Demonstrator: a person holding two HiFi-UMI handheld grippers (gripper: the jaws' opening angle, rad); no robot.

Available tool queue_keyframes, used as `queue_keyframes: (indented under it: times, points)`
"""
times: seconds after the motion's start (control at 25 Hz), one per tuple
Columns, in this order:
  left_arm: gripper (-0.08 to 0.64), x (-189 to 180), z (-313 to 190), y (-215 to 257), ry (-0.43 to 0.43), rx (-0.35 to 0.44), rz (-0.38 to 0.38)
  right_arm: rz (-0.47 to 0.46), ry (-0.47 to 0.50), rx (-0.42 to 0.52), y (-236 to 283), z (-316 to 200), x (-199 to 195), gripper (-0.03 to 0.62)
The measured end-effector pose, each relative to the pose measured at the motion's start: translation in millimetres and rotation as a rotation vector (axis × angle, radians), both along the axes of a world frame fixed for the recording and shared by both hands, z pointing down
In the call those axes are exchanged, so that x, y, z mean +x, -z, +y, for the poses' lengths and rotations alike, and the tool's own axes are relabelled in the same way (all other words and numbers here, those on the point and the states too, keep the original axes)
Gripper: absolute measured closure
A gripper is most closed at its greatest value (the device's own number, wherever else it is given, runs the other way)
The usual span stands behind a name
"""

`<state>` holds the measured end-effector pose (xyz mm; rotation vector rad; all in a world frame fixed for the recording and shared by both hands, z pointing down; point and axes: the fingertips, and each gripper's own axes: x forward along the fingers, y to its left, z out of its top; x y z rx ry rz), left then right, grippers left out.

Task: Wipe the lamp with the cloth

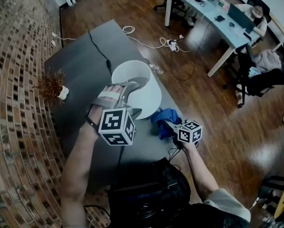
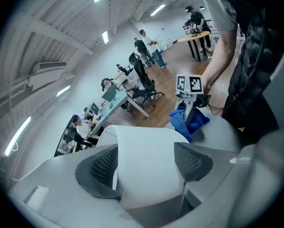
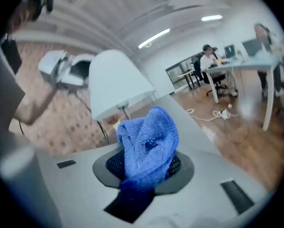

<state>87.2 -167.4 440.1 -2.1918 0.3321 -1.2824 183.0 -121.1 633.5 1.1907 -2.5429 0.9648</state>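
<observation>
A wooden floor point(image 1: 213, 108) and a brick wall point(image 1: 14, 56) take up most of the head view. A long light desk point(image 1: 213, 18) with laptops stands far off on the floor, and a person point(image 1: 256, 13) sits at it.

Next to the wall stands a dark grey table point(image 1: 80, 70). The lamp point(image 1: 149, 96) stands on this table, near the edge that is closer to the person who holds the grippers. From above, its white shade shows as a round open ring. In the right gripper view a thin stem is visible under the shade.

The left gripper point(image 2: 146, 161) reaches the shade from the wall side. Its fingers point(image 2: 98, 167) stand wide apart, and the white shade fills the whole gap between them. Both pads lie against the shade, so this gripper grips the lamp by its shade.

The right gripper point(image 3: 144, 163) is at the other side of the lamp, over the table's near edge. Its fingers are closed on the blue cloth point(image 3: 149, 141). The cloth stands up from the pads in a loose bunch. It is just beside the lower part of the shade, and in the right gripper view it seems apart from it.

A small dried plant point(image 1: 52, 85) in a light pot stands on the table close to the wall, well apart from the lamp. A thin black cable point(image 1: 99, 51) runs across the table top up to the lamp.
</observation>
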Motion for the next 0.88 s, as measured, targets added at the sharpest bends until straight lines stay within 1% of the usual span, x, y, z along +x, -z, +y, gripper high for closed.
queue_keyframes:
  times: [0.04,0.08,0.12,0.16,0.2,0.24,0.28,0.32,0.36,0.4,0.44,0.48,0.52,0.56,0.6,0.64,0.68,0.72,0.76,0.8,0.84,0.88]
  points:
    - [0.184,-3.7,1.5,2.4,0.017,-0.001,0.031,-0.101,-0.028,-0.012,8.8,-7.8,1.0,0.479]
    - [0.184,-6.5,3.1,5.8,0.035,-0.006,0.069,-0.180,-0.051,-0.024,15.3,-14.2,0.2,0.479]
    - [0.154,-7.8,6.3,9.5,0.048,-0.018,0.113,-0.250,-0.075,-0.040,21.0,-18.5,-1.2,0.479]
    - [0.145,-7.2,11.8,12.5,0.051,-0.037,0.158,-0.317,-0.106,-0.060,26.7,-21.4,-1.6,0.479]
    - [0.165,-4.8,19.0,13.7,0.042,-0.061,0.195,-0.378,-0.142,-0.083,31.0,-23.5,-1.0,0.477]
    - [0.203,-1.7,26.4,13.2,0.027,-0.080,0.214,-0.418,-0.174,-0.112,31.0,-24.8,-0.6,0.477]
    - [0.209,0.8,31.6,12.3,0.015,-0.083,0.215,-0.422,-0.190,-0.148,24.7,-25.5,-1.9,0.477]
    - [0.212,2.1,33.7,12.9,0.014,-0.073,0.211,-0.385,-0.183,-0.184,12.7,-25.6,-5.2,0.476]
    - [0.206,2.1,33.6,16.7,0.024,-0.064,0.222,-0.320,-0.158,-0.215,-3.6,-25.2,-9.4,0.474]
    - [0.206,0.7,33.1,24.6,0.042,-0.062,0.262,-0.242,-0.127,-0.243,-22.9,-23.6,-13.0,0.474]
    - [0.206,-2.5,33.4,35.8,0.066,-0.072,0.333,-0.152,-0.094,-0.272,-44.0,-19.5,-14.4,0.474]
    - [0.206,-8.2,35.0,49.1,0.093,-0.090,0.432,-0.051,-0.060,-0.300,-65.4,-12.3,-13.4,0.472]
    - [0.206,-16.4,38.0,62.8,0.122,-0.117,0.558,0.053,-0.022,-0.324,-84.6,-2.6,-11.0,0.472]
    - [0.206,-27.8,42.1,74.1,0.155,-0.159,0.704,0.146,0.025,-0.340,-100.1,7.8,-9.2,0.464]
    - [0.207,-42.6,47.3,80.2,0.195,-0.226,0.850,0.225,0.076,-0.346,-111.3,16.9,-8.3,0.452]
    - [0.207,-59.8,53.2,80.4,0.235,-0.312,0.985,0.290,0.119,-0.342,-118.5,23.4,-7.1,0.444]
    - [0.207,-77.2,59.2,76.7,0.271,-0.405,1.113,0.335,0.150,-0.332,-121.4,27.9,-5.3,0.434]
    - [0.207,-93.4,65.0,70.6,0.304,-0.493,1.234,0.357,0.165,-0.323,-120.1,31.4,-3.5,0.417]
    - [0.213,-107.7,70.9,62.2,0.334,-0.565,1.333,0.363,0.168,-0.316,-115.8,34.5,-1.7,0.378]
    - [0.213,-119.4,77.7,51.6,0.360,-0.615,1.398,0.361,0.165,-0.314,-110.7,37.7,0.3,0.339]
    - [0.220,-127.8,85.2,39.8,0.386,-0.645,1.429,0.353,0.159,-0.315,-105.6,41.7,2.7,0.279]
    - [0.221,-132.4,92.5,28.8,0.407,-0.662,1.439,0.336,0.148,-0.319,-100.4,45.9,6.4,0.262]
